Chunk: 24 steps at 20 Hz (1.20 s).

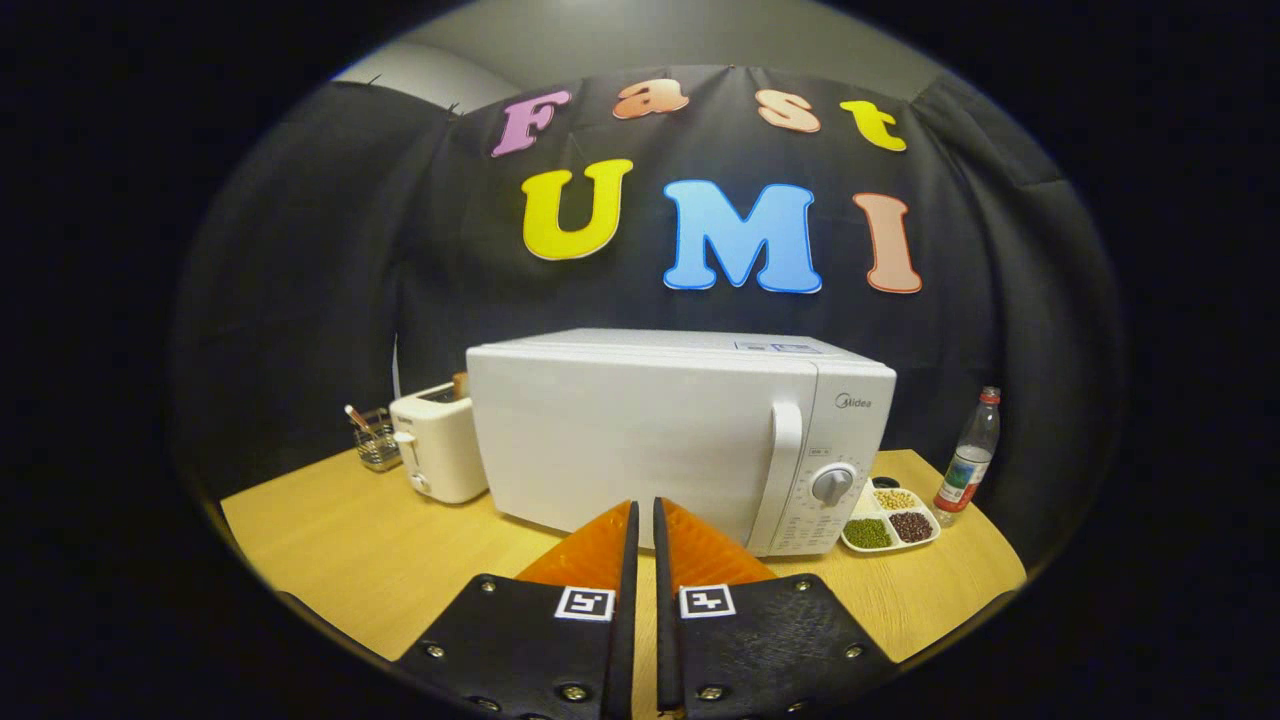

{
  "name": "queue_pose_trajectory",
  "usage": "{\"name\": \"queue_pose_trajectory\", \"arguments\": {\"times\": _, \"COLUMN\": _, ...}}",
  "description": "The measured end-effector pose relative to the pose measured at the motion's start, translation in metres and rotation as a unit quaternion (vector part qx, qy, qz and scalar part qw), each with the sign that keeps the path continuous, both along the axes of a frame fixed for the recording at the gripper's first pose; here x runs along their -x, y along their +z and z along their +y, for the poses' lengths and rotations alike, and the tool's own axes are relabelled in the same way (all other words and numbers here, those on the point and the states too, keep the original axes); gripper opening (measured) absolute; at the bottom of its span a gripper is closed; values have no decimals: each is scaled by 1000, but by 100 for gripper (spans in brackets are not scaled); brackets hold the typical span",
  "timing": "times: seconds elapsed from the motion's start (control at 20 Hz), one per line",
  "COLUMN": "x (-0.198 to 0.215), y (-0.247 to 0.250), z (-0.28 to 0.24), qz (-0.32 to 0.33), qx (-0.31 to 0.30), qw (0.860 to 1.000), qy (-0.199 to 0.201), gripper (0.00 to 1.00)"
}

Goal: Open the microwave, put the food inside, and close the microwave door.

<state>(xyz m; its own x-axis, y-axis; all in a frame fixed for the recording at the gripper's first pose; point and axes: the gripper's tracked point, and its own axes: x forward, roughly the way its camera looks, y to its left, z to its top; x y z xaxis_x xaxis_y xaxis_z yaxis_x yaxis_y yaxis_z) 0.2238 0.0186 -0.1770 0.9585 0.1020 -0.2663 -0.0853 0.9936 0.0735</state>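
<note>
We are looking along the jaws (645,515), which are sitting nearly pressed together with only a thin slit between them and nothing pinched. Their wedge-shaped fingers (590,550) are tapering to narrow tips, mounted on dark, pebble-textured plates with small screws and square printed markers.

Just beyond the tips, at twelve o'clock, the microwave (640,430) is standing on the counter (360,545), a smooth pale wood-grain surface. The microwave is a boxy white appliance with a glossy plastic shell; its door is sitting closed, with a long curved vertical handle (783,470) at its right side and a round ribbed dial (832,484) on the control panel beside it.

At about two o'clock from the tips, just beside the microwave's right corner, a white divided dish (890,520) is holding the food: green, yellowish and dark red beans in separate compartments. Further right, a clear plastic bottle (968,455) with a red cap is standing upright.

At ten o'clock, a rounded white toaster (437,445) is standing just beside the microwave's left side, and a small wire basket (375,440) is sitting further left.
</note>
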Motion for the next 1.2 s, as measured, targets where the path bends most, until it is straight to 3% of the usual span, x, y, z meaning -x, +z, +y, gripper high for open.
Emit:
{"name": "queue_pose_trajectory", "arguments": {"times": 0.15, "x": 43, "y": 39, "z": -10, "qz": -17, "qx": -37, "qw": 999, "qy": 7, "gripper": 9}}
{"name": "queue_pose_trajectory", "arguments": {"times": 0.4, "x": 124, "y": 94, "z": -50, "qz": -56, "qx": -31, "qw": 997, "qy": -40, "gripper": 9}}
{"name": "queue_pose_trajectory", "arguments": {"times": 0.65, "x": 200, "y": 113, "z": -45, "qz": -46, "qx": -37, "qw": 998, "qy": -17, "gripper": 9}}
{"name": "queue_pose_trajectory", "arguments": {"times": 0.9, "x": 239, "y": 119, "z": -58, "qz": -68, "qx": 34, "qw": 996, "qy": -41, "gripper": 9}}
{"name": "queue_pose_trajectory", "arguments": {"times": 1.1, "x": 270, "y": 150, "z": -59, "qz": -98, "qx": -8, "qw": 994, "qy": -48, "gripper": 9}}
{"name": "queue_pose_trajectory", "arguments": {"times": 1.15, "x": 274, "y": 159, "z": -63, "qz": -104, "qx": -20, "qw": 993, "qy": -52, "gripper": 11}}
{"name": "queue_pose_trajectory", "arguments": {"times": 1.2, "x": 277, "y": 165, "z": -68, "qz": -107, "qx": -26, "qw": 992, "qy": -60, "gripper": 32}}
